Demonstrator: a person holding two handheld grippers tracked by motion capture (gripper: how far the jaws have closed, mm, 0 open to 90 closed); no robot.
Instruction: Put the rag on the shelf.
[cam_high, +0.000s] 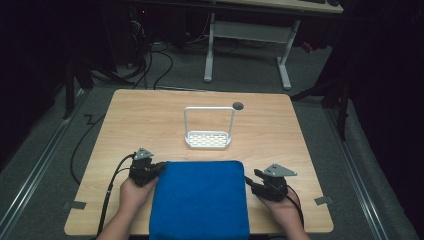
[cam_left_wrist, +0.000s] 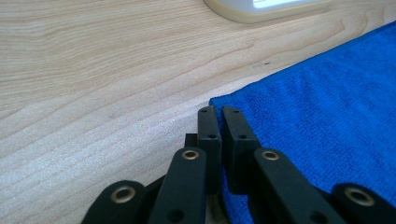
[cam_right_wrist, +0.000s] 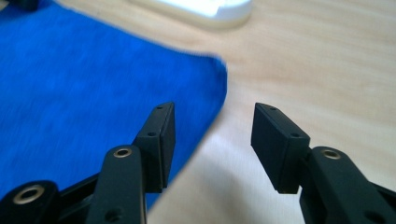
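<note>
At the left, the left gripper (cam_high: 159, 167) is resting low near the surface's (cam_high: 150, 115) front-left part, at the far left corner of a blue cloth (cam_high: 200, 200). In the left gripper view its fingers (cam_left_wrist: 208, 126) are drawn almost together, leaving only a narrow slit, with the cloth's corner (cam_left_wrist: 224, 100) lying right at their tips; whether any fabric is actually pinched in that slit is hard to tell, since the fingers are hiding the cloth edge beneath them.

The cloth is lying flat along the middle of the front edge, and its near end is running out of the bottom of the high view. Behind it, toward the surface's centre, a white rack (cam_high: 208, 136) with a tall loop handle is standing; both gripper views are cutting it off at their top edge.

At the right, the right gripper (cam_high: 251, 180) is sitting just beside the cloth's far right corner. Its fingers (cam_right_wrist: 161, 135) are spread wide, holding nothing, one over the blurred cloth edge and the other over bare wood.
</note>
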